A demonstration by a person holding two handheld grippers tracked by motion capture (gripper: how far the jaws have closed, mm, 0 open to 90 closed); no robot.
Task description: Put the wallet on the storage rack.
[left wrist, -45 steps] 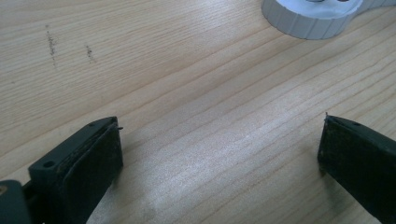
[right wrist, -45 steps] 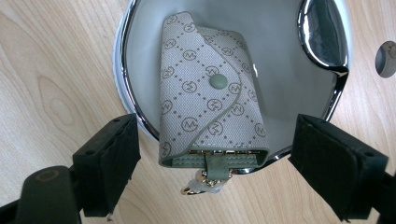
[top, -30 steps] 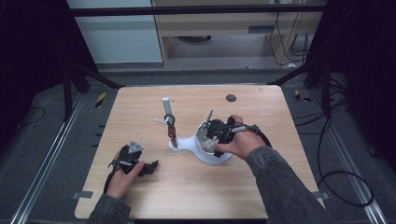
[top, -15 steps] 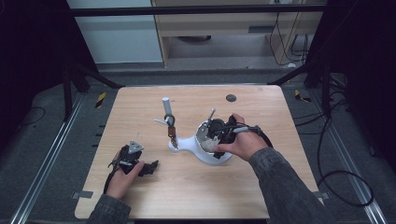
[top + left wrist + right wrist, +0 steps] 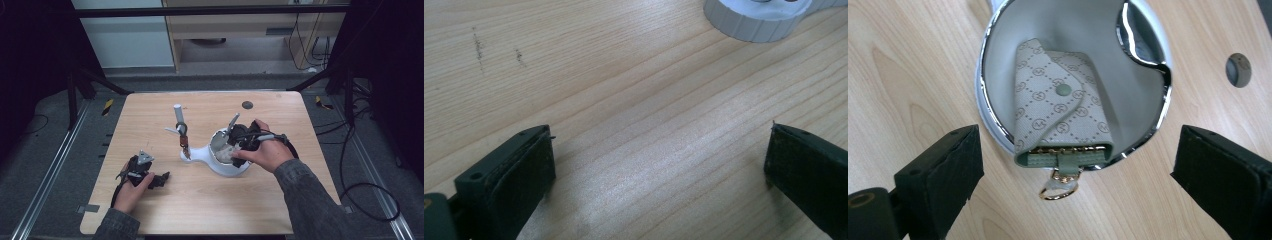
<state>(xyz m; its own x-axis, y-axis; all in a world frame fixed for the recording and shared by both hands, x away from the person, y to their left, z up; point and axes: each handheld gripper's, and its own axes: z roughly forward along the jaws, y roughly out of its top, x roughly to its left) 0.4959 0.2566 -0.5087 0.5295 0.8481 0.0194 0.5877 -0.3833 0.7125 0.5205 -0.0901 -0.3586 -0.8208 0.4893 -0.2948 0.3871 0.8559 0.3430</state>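
**Item: key pouch in round dish, both tongs empty**

Pale wooden table (image 5: pixel 150 125), square-cornered, set on a dark floor with cables at the edges; grain runs plainly under both tongs.

Right gripper (image 5: pixel 1078 165): held over the dish by the person's right hand (image 5: pixel 265 152); jaws spread wide, one on either side of the dish rim, nothing between them; it has hold of nothing.

Left gripper (image 5: pixel 659 165): low over bare wood at the near left of the table, well apart from the dish; jaws wide open, empty; in its own view the ribbed white base edge (image 5: pixel 756 22) lies ahead of the jaws.

Principal object: small beige monogrammed fabric key pouch with green snap and trim (image 5: pixel 1058 115); lying inside the white round dish with chrome rim (image 5: pixel 1148 135), directly ahead of and between the right jaws. Its near end overhangs the rim; a gold metal ring on a green tab (image 5: pixel 1060 187) hangs out over the wood, nearest the gripper.

Orientation: long axis runs away from the right gripper, ring end toward it, folded flap end farther in; tilted slightly leftward at the far end.

Handling, as judged: light, soft, pliable; coated cloth likely gives fair grip; ring small and prone to slip. Best hold looks to be across the near trimmed end, pinching both side edges; the dish wall crowds the far end.

Also present: slim upright post with white cap and brown tip (image 5: pixel 181 132), on the same white base, left of the right gripper.
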